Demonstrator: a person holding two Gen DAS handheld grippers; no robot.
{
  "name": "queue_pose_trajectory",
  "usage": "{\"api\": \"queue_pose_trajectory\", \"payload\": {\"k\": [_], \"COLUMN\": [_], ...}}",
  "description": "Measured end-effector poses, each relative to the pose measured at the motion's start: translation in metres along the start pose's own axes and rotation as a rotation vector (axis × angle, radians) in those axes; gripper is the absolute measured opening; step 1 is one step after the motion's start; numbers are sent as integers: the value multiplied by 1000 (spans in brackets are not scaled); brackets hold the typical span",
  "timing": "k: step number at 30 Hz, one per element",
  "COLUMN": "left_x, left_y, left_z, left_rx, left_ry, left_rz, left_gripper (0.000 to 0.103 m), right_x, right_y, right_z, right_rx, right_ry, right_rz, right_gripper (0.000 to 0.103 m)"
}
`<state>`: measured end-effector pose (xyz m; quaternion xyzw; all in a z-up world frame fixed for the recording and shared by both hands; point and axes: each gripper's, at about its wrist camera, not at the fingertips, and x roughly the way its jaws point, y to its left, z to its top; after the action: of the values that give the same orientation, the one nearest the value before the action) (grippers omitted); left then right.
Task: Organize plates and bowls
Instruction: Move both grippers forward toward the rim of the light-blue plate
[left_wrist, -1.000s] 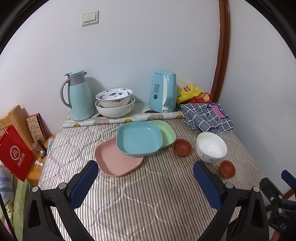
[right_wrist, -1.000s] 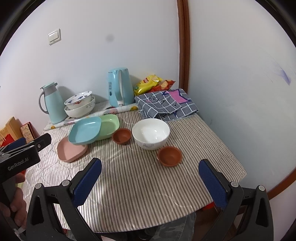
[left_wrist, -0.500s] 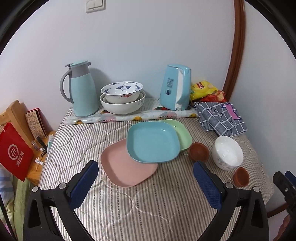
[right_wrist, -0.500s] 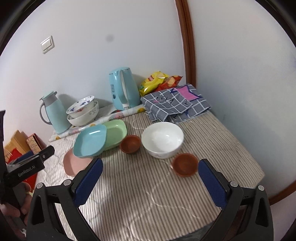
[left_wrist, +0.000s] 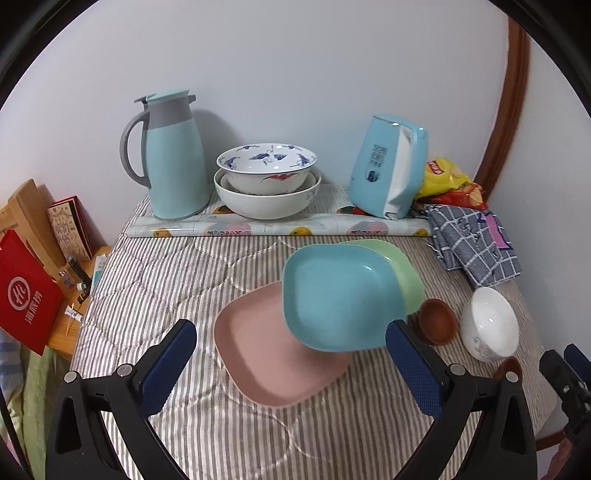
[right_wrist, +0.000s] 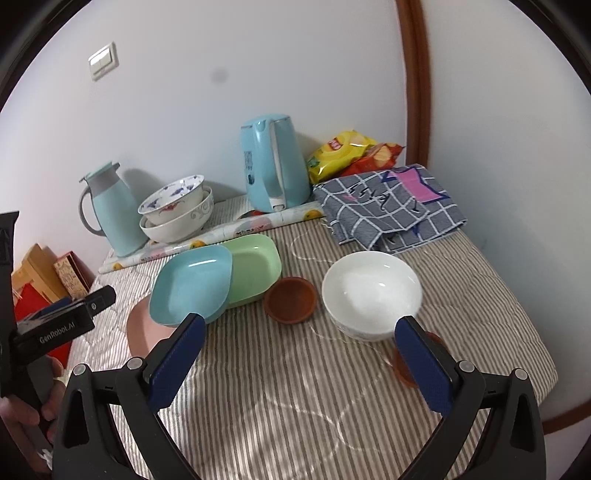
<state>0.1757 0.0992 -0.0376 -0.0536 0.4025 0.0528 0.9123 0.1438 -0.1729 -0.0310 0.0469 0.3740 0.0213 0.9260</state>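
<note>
plates and bowls laid out, both grippers wide and empty

a striped quilted table cover (left_wrist: 177, 295) is spread under everything. at the far edge, two nested white porcelain bowls with blue and red painting (left_wrist: 266, 181) are stacked between a pale blue jug and a pale blue kettle. three square plastic plates are overlapped mid-table: a pink plate (left_wrist: 266, 354) nearest and lowest, a blue plate (left_wrist: 340, 295) tilted on it, and a green plate (right_wrist: 255, 266) tucked under the blue one's far right edge. these are judged light, stiff and slick, best pinched at a raised rim. to the right, a white ceramic bowl (right_wrist: 371, 291) is judged heavier and breakable, to be taken by its wall. a small brown dish (right_wrist: 290, 300) lies between plates and bowl; a second is hidden behind a right finger.

the left gripper (left_wrist: 291, 365) is spread fully, nothing held, the pink and blue plates framed between its fingers. the right gripper (right_wrist: 301, 360) is equally spread and empty, the white bowl just beyond its right finger.
</note>
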Motion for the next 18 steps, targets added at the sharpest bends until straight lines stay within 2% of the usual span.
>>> {"api": "queue_pose_trajectory", "payload": {"k": [9, 18], "left_x": [37, 73], "left_y": [14, 17], "left_z": [11, 23], "left_rx": [-5, -1], "left_ry": [36, 66], "left_rz": [18, 15], "left_gripper": [103, 102], "right_x": [43, 81], "right_y": [13, 44], "right_z": [10, 16], "right_rx": [-10, -95], "right_ry": [40, 66], "right_rz": [26, 22], "right_gripper": [96, 90]}}
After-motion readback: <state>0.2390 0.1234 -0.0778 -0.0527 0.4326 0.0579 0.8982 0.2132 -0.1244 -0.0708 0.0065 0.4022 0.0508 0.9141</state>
